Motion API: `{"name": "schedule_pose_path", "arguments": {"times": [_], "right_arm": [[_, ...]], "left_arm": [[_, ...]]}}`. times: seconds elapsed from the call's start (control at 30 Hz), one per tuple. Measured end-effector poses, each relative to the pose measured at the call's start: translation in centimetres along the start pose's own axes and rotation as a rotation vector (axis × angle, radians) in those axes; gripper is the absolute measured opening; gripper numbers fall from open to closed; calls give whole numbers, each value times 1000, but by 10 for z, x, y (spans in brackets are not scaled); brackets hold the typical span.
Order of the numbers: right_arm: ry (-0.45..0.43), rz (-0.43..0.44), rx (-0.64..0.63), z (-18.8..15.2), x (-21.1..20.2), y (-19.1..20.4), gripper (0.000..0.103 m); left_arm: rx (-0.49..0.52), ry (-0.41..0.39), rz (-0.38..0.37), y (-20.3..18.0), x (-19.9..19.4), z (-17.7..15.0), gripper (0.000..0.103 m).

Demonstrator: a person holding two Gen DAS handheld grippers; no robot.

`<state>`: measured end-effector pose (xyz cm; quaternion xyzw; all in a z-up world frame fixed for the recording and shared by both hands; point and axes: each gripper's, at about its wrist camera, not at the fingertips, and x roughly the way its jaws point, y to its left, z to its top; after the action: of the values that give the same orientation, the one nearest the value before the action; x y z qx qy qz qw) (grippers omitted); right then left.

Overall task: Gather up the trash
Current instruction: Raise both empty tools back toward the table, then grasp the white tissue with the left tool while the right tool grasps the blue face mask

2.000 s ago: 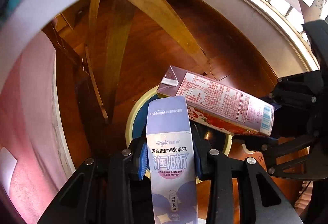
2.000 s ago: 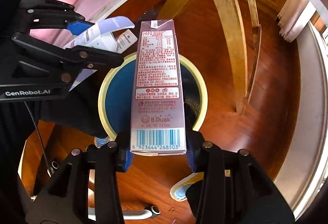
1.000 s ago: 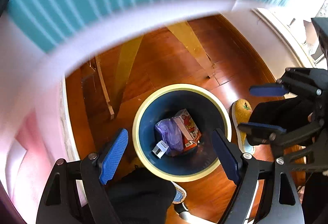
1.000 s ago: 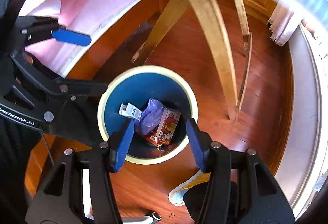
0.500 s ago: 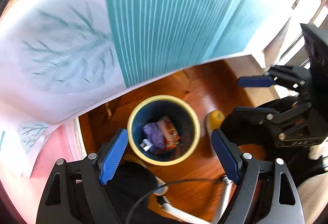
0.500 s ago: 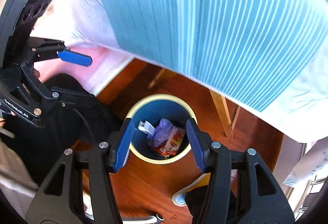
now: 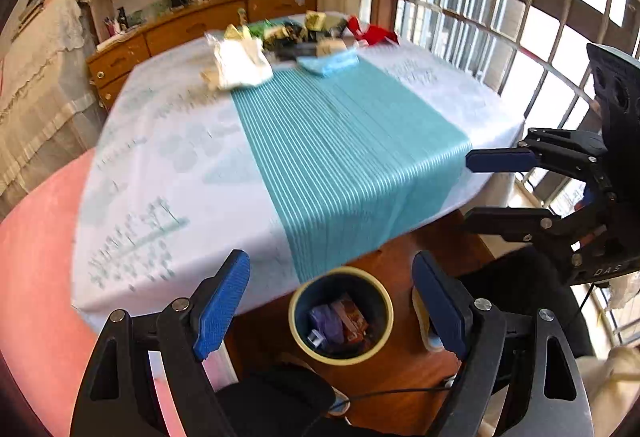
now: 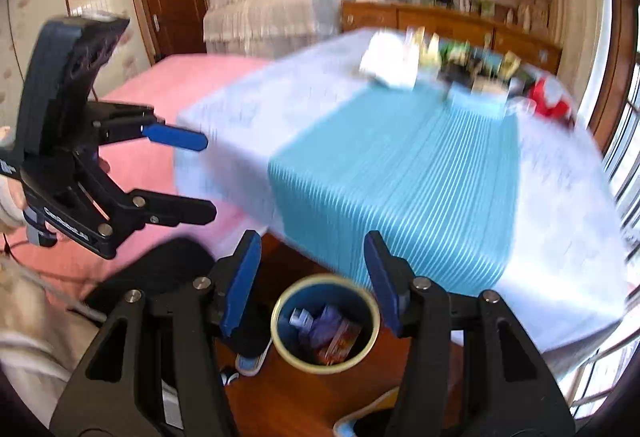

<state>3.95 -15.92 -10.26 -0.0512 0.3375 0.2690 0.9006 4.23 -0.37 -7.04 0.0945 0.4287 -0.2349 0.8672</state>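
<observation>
Left gripper [image 7: 332, 301]: jaws wide apart, nothing between blue pads [image 7: 220, 307], pointing steeply down. Right gripper [image 8: 312, 281]: jaws half apart, empty, tilted down. Both side by side, not touching.

- Near half of tablecloth [image 7: 344, 157] bare: open to pass over.
- Far end blocked by trash heap [image 7: 280, 45].
- Bin [image 7: 297, 303] mouth unobstructed beside table edge.

I count two tongs, my left tongs [image 7: 336, 301] and my right tongs [image 8: 312, 281], each with two blue pads and nothing between them. One bin [image 7: 298, 321] stands on the floor near me, with three pieces of trash [image 7: 336, 323] inside. One desk [image 7: 180, 157] carries one blurred heap of litter [image 7: 280, 45] at its far end; its pieces I cannot count.
</observation>
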Motion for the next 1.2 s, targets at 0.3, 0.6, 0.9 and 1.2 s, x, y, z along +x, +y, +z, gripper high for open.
{"name": "schedule_pose_path", "arguments": {"times": [0.3,0.6,0.9,1.2], "right_arm": [[-65,-51,107,107,-23,-44,51],[11,-150,337,161,44,-151,51],[125,-180,654,141,136,-234,51],[130,-273,692,155,195,-244,54]], "left_arm": [[-130,-19,8,63,-9,99,85],[-170,-48,16,115,45,172,84],[-391,23,-74,190,143,205,84],[-444,96,-113,214,211,223,84]]}}
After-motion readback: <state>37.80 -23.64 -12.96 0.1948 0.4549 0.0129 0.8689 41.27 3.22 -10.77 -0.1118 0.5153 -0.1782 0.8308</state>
